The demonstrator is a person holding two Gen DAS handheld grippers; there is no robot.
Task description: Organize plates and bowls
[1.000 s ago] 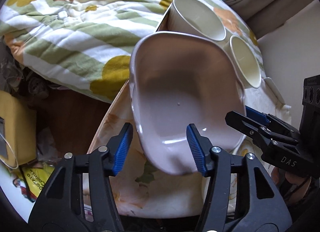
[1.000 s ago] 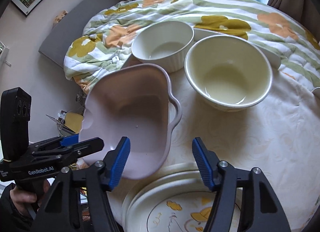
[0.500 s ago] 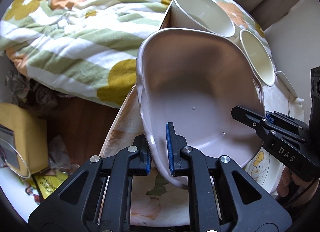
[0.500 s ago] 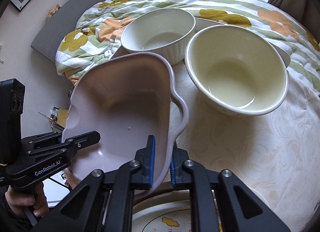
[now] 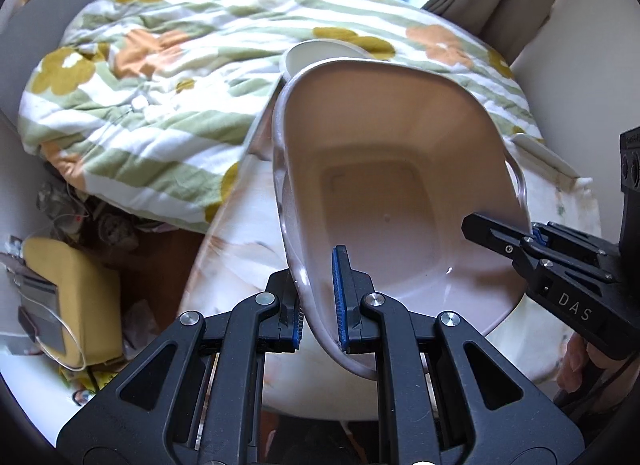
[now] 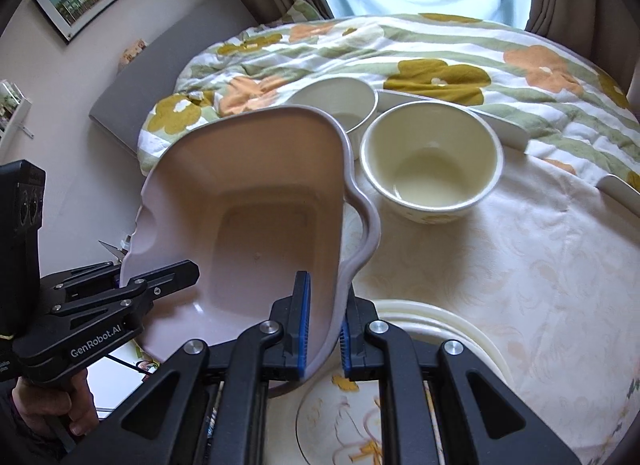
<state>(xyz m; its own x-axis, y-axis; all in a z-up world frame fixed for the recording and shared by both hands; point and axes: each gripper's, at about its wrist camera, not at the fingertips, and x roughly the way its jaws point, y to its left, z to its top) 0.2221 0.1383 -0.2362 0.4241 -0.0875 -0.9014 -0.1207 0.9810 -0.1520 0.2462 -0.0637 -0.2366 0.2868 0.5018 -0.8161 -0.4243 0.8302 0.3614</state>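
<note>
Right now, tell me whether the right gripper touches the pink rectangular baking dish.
Touching. The right wrist view shows the right gripper clamped on the pink dish wall.

The left gripper (image 5: 318, 297) sits at the bottom centre of its frame, fingers closed on the rim of the pink dish (image 5: 396, 201). The right gripper (image 6: 323, 325), bottom centre of its frame, pinches the opposite rim in the same way.

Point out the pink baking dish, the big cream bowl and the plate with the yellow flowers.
pink baking dish (image 6: 260, 225), right wrist view, inner floor.
big cream bowl (image 6: 434, 181), right wrist view, inside bottom.
plate with the yellow flowers (image 6: 340, 421), right wrist view, painted centre.
</note>
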